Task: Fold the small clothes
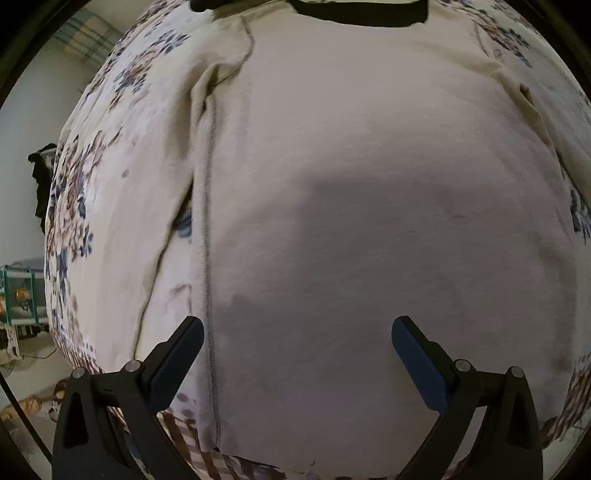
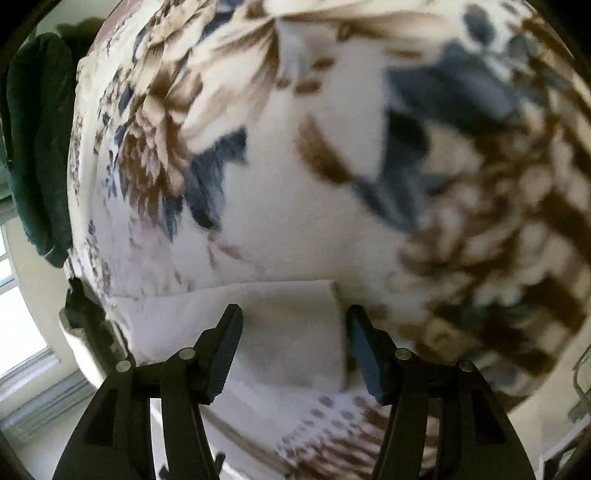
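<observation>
Left gripper [image 1: 297,354]: jaws spread wide, grasping nothing; poised just above the lower half of the garment, one finger close beside the stitched seam, the other over plain cloth.
Right gripper [image 2: 293,345]: jaws parted and released, straddling a corner of pale cloth without pinching it; contact with the cloth not clear.
Floral blanket [image 2: 295,192]: largest surface in both views; cream ground with brown and slate-blue flowers and a brown checked border at the near edge; blurred on the right of the right wrist view.
Cream shirt [image 1: 351,184]: spread flat and face-down-or-up impossible to tell, lying on the blanket and filling most of the left wrist view; dark neckband [image 1: 360,14] at the far end, hem at the near end.
Sleeve [image 1: 173,166]: folded in along the shirt's left side in the picture, edged with dark stitching.
Side seam [image 1: 208,258]: dark line of stitching running from far end to hem.
Cloth corner [image 2: 288,332]: pale, squared, lying on the blanket between the right gripper's fingers.
Dark green fabric [image 2: 37,140]: bunched at the far left edge, beyond the blanket.
</observation>
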Demonstrator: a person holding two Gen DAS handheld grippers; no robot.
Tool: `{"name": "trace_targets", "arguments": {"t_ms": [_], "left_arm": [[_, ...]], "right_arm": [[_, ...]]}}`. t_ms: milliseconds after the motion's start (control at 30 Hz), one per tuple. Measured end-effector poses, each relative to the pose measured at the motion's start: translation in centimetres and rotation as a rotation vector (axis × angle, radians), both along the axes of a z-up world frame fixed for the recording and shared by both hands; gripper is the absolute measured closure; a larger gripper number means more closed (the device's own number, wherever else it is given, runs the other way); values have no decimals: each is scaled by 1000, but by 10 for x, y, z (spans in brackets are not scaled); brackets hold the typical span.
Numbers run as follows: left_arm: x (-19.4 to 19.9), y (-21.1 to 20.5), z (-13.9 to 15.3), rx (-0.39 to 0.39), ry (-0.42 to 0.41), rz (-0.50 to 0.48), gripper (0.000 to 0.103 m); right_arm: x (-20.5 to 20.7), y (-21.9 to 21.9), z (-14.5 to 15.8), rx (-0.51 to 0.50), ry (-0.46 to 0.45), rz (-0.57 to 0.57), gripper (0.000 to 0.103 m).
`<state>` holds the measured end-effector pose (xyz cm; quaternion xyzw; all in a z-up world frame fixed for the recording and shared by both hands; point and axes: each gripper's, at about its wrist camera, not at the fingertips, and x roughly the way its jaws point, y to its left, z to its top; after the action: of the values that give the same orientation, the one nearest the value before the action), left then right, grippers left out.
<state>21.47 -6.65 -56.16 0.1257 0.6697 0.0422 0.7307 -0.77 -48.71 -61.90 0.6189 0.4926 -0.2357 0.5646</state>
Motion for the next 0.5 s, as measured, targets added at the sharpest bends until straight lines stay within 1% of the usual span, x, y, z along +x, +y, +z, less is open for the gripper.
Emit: {"name": "trace_targets", "arguments": {"t_ms": [33, 67, 133, 167, 200, 267, 300, 333, 367, 400, 467, 500], "left_arm": [[0, 2, 0, 3, -4, 4, 0], [0, 7, 0, 8, -10, 15, 0], [1, 16, 1, 13, -18, 46, 0], [0, 24, 1, 16, -23, 72, 0], [-1, 30, 2, 20, -27, 96, 0], [-4, 49, 4, 59, -49, 158, 0], [-6, 57, 6, 69, -60, 182, 0], [-9, 66, 7, 75, -68, 207, 0], [-13, 78, 8, 85, -73, 234, 0], [-17, 88, 9, 93, -77, 257, 0], [-28, 114, 11, 106, -81, 320, 0], [-34, 125, 13, 116, -85, 350, 0]], "right_arm": [[3, 6, 4, -17, -2, 1, 76], [9, 12, 8, -18, -8, 10, 98], [19, 24, 22, -41, -17, 39, 98], [36, 31, 27, -57, -23, 63, 98], [54, 39, 38, -76, -32, 110, 98], [85, 63, 68, -123, -70, 212, 98], [106, 84, 89, -149, -102, 304, 98], [119, 100, 102, -160, -131, 361, 98], [131, 120, 114, -166, -150, 430, 98], [153, 157, 127, -162, -180, 540, 98], [179, 215, 136, -136, -207, 692, 98], [193, 263, 138, -109, -228, 817, 98]]}}
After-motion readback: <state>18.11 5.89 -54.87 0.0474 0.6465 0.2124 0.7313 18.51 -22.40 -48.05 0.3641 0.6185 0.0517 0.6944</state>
